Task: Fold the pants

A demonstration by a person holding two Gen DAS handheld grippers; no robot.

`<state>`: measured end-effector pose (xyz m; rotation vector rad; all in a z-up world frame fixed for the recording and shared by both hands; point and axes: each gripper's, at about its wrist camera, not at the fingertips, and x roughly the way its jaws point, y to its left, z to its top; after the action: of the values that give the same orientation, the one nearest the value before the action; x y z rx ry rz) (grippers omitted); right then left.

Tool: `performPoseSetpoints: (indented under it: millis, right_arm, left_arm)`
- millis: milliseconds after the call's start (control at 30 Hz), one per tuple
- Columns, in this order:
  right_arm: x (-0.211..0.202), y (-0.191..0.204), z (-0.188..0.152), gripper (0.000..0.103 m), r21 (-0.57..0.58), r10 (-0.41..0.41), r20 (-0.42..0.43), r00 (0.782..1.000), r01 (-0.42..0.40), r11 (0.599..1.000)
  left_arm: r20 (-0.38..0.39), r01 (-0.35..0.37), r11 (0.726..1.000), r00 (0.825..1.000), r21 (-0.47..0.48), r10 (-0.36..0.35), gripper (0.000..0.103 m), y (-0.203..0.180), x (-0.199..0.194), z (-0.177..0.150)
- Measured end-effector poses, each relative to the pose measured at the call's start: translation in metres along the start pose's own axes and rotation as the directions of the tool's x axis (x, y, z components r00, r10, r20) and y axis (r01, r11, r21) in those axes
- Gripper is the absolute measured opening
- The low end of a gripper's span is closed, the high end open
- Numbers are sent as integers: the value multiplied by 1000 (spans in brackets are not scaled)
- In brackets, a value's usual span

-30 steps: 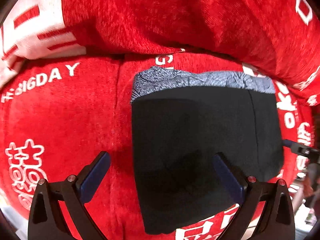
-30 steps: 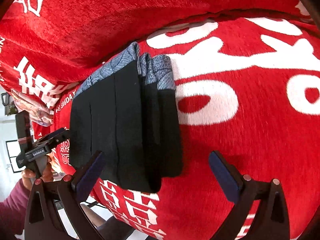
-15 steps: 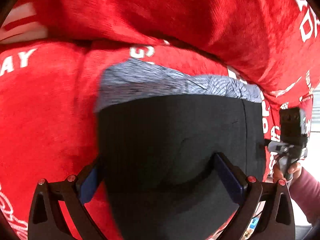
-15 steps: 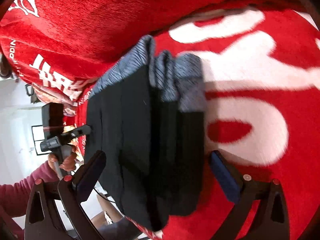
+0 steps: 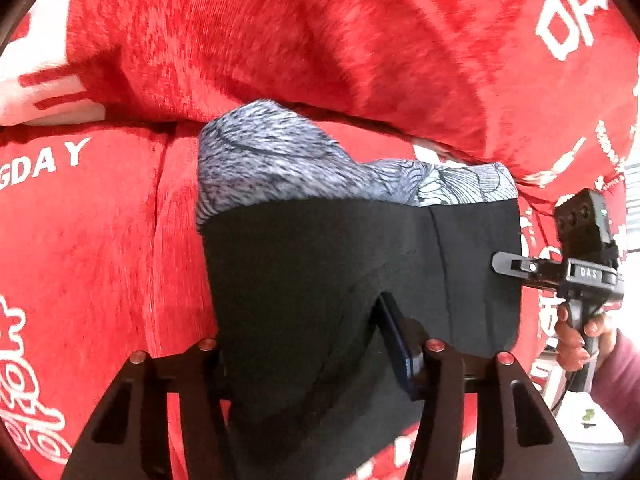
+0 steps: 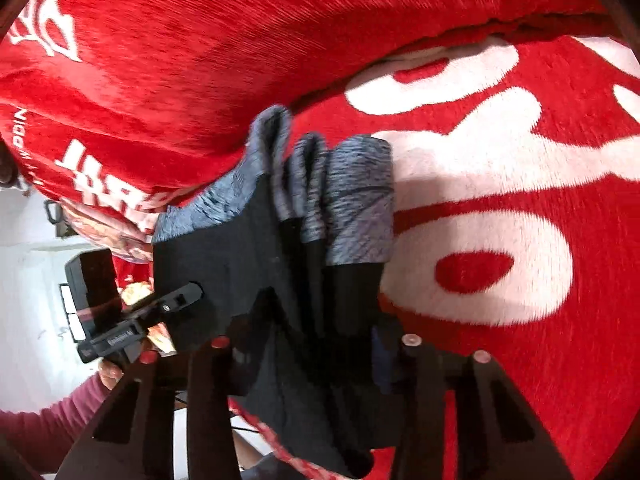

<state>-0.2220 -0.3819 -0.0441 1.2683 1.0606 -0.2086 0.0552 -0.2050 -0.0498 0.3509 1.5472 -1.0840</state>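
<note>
Both grippers, left (image 5: pixel 304 356) and right (image 6: pixel 304 354), are closing on the near hem of the pants (image 5: pixel 340 264), folded on the red cover (image 5: pixel 100 240). Bite every layer, lift evenly toward the waistband (image 5: pixel 280 164).

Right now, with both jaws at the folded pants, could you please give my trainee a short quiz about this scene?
1. True or false: the pants lie on a blue cover.
2. Which colour is the patterned band at the pants' far edge: A grey, B green, C yellow?
3. What lies between the jaws of the left gripper and of the right gripper?

Key: 1 false, the cover is red. 2 A. 3 The black pants.
</note>
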Motion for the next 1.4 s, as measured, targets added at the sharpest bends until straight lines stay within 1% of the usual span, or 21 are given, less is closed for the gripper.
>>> performPoseSetpoints:
  millis: [67,167,233,300,367,400,433,467,500,533,600,667,700,733,767,867,967,1033,1067,1233,1400]
  right_arm:
    - [-9,3,-7,43,22,44,-3,999,-43,999]
    - [-23,9,-28,43,25,65,-24,998,-64,998]
    - [-30,10,-45,43,47,88,-37,995,-86,995]
    - [-32,6,-63,43,62,96,-52,994,-92,994]
    - [-23,5,-75,43,62,69,-69,995,-65,996]
    - [-13,3,-80,43,64,37,-83,996,-32,997]
    - [-4,-1,-83,47,66,-2,-100,995,9,998]
    - [1,-3,-85,51,53,-47,-99,994,53,997]
    - [1,-7,-86,59,30,-94,-83,992,97,995]
    - [1,-7,-86,63,26,-119,-71,990,122,992]
    - [-6,-5,-86,67,30,-174,-46,984,175,984]
    - [-15,-2,-89,74,16,-247,-29,969,247,969]
    - [-21,-1,-91,76,12,-298,-21,954,298,954]
    - [-26,3,-92,76,16,-324,-14,946,324,946]
    - [-31,5,-94,77,27,-340,-6,940,340,940]
    - [-50,7,-103,80,57,-346,-9,938,346,936]
    - [-65,20,-113,81,46,-360,13,933,359,932]
    - [-73,31,-120,83,29,-386,29,922,385,922]
    - [-75,37,-122,83,24,-395,35,918,394,919]
    - [-85,63,-137,85,19,-400,79,913,400,916]
    - [-89,91,-151,90,6,-454,135,881,457,889]
  left_arm:
    - [-7,5,1000,1000,3,-5,57,-6,-15,-13]
    - [-16,6,1000,1000,0,-6,57,-12,-33,-33]
    - [-22,0,1000,1000,-6,0,57,-7,-40,-46]
    - [-39,-13,1000,999,-20,12,58,-2,-34,-60]
    - [-72,-64,997,996,-33,61,61,8,-15,-73]
    - [-79,-111,993,991,-27,108,72,11,-7,-77]
    - [-52,-171,985,984,-14,170,88,17,-3,-85]
    - [-19,-222,975,975,-20,221,92,20,-2,-87]
    - [-19,-227,973,974,-32,227,94,22,-3,-87]
    - [-25,-227,972,974,-57,226,94,23,-5,-88]
    - [-28,-267,961,964,-79,265,94,25,-10,-89]
    - [-27,-344,937,939,-64,343,94,20,-20,-90]
    - [-27,-375,925,927,-60,374,94,15,-23,-91]
    - [-24,-402,914,916,-52,401,94,11,-28,-94]
    - [-21,-428,902,904,-47,428,94,5,-36,-97]
    - [-15,-451,890,892,-67,451,94,-7,-55,-100]
    - [-10,-478,874,878,-85,479,95,-22,-66,-105]
    - [-17,-486,870,874,-86,486,95,-32,-68,-106]
    - [-18,-482,872,876,-84,482,95,-36,-71,-109]
    - [21,-503,864,864,-35,504,95,-57,-82,-116]
    - [43,-500,866,865,9,500,95,-69,-94,-124]
